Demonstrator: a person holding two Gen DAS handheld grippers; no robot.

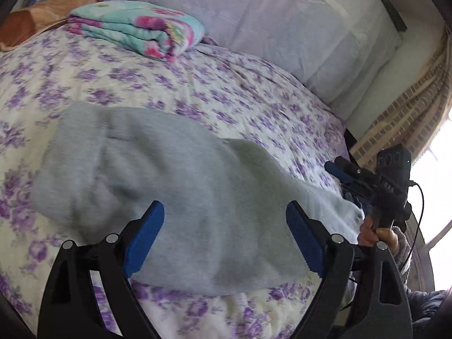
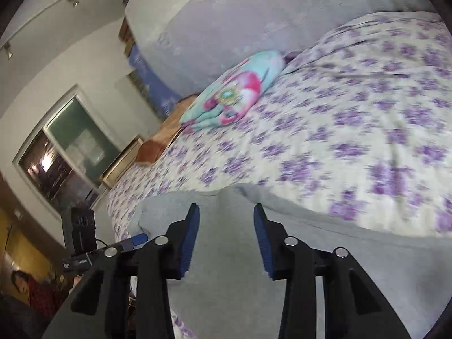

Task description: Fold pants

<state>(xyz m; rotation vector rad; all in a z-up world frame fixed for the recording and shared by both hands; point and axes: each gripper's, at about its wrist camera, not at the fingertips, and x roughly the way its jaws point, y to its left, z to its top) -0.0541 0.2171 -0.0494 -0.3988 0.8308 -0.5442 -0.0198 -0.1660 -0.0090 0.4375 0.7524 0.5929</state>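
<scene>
Grey pants spread flat on bed, ready for folding. Left hand-held gripper wide, empty; right hand-held gripper narrower, gripping nothing.

Left tool gapes over grey pants — floral bedspread beneath.

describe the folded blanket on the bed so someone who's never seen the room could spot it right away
Start at the big bed with the white bedspread printed in purple flowers, and look toward its far end, just in front of the pale lilac pillows. The folded blanket lies there, a thick stack of layers. It is turquoise with bright pink flowers, unlike the plain grey pants nearer the claws.
</scene>
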